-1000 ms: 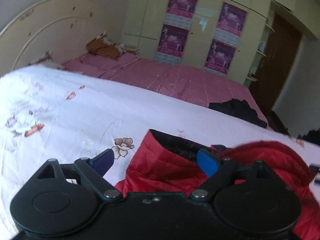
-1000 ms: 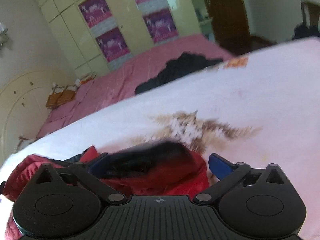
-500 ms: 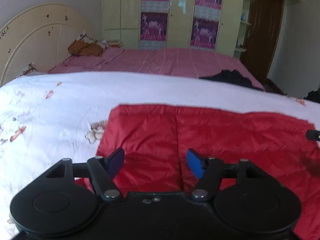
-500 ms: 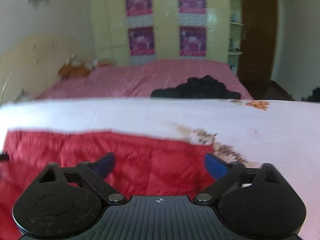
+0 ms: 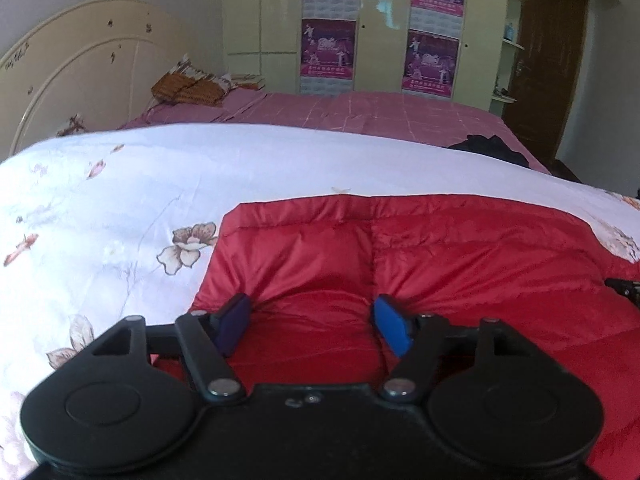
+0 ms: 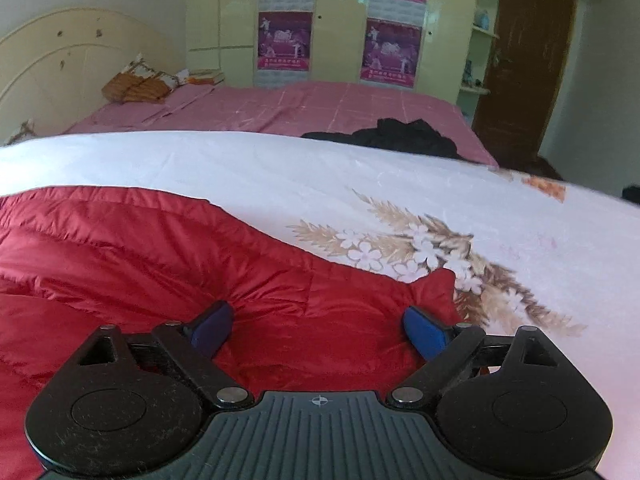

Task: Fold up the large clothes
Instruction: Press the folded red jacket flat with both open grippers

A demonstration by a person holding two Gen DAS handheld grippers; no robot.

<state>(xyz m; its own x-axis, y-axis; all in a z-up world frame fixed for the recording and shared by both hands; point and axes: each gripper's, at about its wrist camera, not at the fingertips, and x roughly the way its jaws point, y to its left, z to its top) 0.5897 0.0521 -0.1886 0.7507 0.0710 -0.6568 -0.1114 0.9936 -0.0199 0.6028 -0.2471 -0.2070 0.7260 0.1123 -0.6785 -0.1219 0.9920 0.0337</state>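
A red quilted puffer jacket (image 5: 420, 264) is lying spread flat on a white bedsheet printed with brown flowers (image 5: 120, 200), which is covering the near part of the bed. The left gripper (image 5: 314, 320) is resting over the jacket's left portion; its jaws are opening, with puckered red fabric bulging between the blue pads (image 5: 390, 330) and creases gathering at each pad, though whether they are pressing cannot be told. The right gripper (image 6: 318, 326) is sitting over the jacket's right edge (image 6: 200, 264) with its jaws spread wide and red cloth lying between the pads. Beyond the white sheet, a pink checked bedspread (image 6: 300, 108) is carrying a crumpled black garment (image 6: 400, 138). A pale green wardrobe with purple posters (image 5: 380, 28) is standing behind.
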